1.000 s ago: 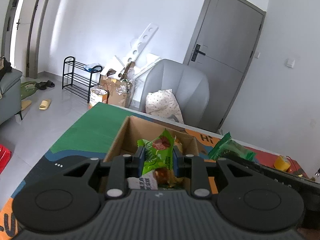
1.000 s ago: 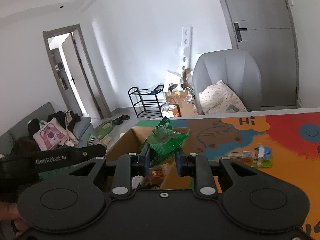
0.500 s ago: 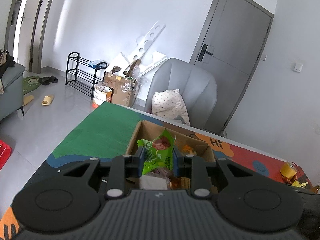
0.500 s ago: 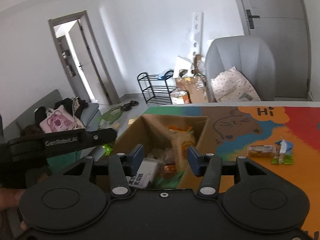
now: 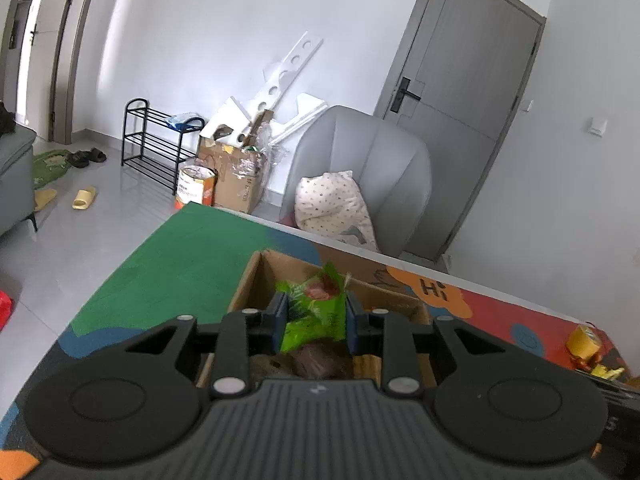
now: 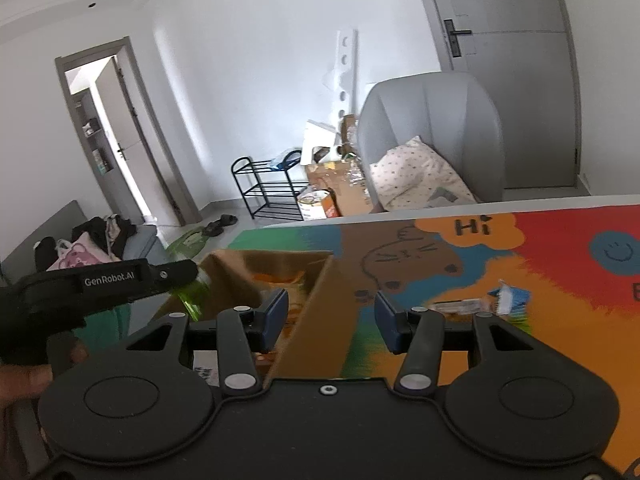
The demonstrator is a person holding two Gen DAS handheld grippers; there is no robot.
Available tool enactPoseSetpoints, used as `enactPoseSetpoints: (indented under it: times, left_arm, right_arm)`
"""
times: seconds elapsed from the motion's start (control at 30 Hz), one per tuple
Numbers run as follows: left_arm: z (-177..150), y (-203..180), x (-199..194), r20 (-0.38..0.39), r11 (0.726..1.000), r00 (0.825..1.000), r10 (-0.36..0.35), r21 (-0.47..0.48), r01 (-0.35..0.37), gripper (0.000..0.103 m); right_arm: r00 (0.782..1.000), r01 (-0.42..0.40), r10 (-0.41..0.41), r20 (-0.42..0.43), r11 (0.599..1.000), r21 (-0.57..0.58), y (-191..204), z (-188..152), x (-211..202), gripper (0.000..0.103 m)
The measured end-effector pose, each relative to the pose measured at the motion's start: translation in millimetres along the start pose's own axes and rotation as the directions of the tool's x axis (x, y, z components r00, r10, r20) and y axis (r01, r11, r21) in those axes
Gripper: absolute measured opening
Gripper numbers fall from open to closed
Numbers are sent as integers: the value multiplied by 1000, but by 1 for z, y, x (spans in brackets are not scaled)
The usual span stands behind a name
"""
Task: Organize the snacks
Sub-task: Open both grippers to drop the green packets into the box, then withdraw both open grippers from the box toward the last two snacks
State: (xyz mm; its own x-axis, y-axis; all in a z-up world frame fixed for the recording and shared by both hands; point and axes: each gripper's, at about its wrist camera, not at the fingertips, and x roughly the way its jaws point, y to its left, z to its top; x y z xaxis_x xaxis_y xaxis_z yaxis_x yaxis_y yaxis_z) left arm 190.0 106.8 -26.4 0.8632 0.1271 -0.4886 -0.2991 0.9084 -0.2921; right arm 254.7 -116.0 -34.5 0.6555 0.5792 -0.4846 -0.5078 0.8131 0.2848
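Observation:
A green snack packet (image 5: 314, 316) is pinched between the blue pads of my left gripper (image 5: 315, 318), which is shut on it above an open cardboard box (image 5: 256, 276). Inside the box lie several other snacks. In the right wrist view the same box (image 6: 320, 308) stands just ahead, and my right gripper (image 6: 331, 320) is open over its right wall with nothing pressed between the pads. The left gripper (image 6: 184, 276) comes in from the left there, with the green packet (image 6: 192, 300) hanging over the box's left edge.
The box stands on a colourful mat (image 6: 560, 240) that covers the table. A blue packet (image 6: 510, 298) and a clear-wrapped snack (image 6: 460, 306) lie on the mat to the right. A yellow snack (image 5: 584, 344) lies at the far right. A grey armchair (image 5: 384, 172) stands behind the table.
My right gripper let go of its green packet, which dropped out of sight, and its jaws opened; it then swung right. The left gripper drifted over the box, still gripping its packet.

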Motion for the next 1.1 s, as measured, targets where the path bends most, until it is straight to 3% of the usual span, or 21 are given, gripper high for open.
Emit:
enactPoseSetpoints:
  times: [0.07,0.2,0.37,0.53,0.73,0.9,1.1]
  left_arm:
    - [0,-1,3,5,1000,1000,31,4,-31,31]
    - [-1,2,5,4,998,998,55,-10,-55,54]
    - [-5,4,0,9,997,997,81,-11,-81,67]
    - [-7,-3,-4,15,997,997,78,12,-78,83]
    - [-13,-23,-6,7,996,998,66,65,-66,95]
    - [-23,-40,-8,-1,994,999,47,101,-47,97]
    - [-32,-62,-9,-4,992,1000,20,127,-20,99]
  right_arm:
    - [1000,7,-7,-1,1000,8,-4,0,0,50]
    - [1000,15,-15,-6,1000,18,-10,-2,1,50]
    - [1000,23,-22,-12,999,35,-16,-5,-2,51]
    - [999,42,-42,1,998,51,-25,-8,-9,62]
    - [995,90,-93,29,993,80,-43,-10,-24,83]
    - [992,109,-115,45,988,109,-60,-13,-40,90]
    - [990,122,-130,47,983,140,-83,-20,-52,91]
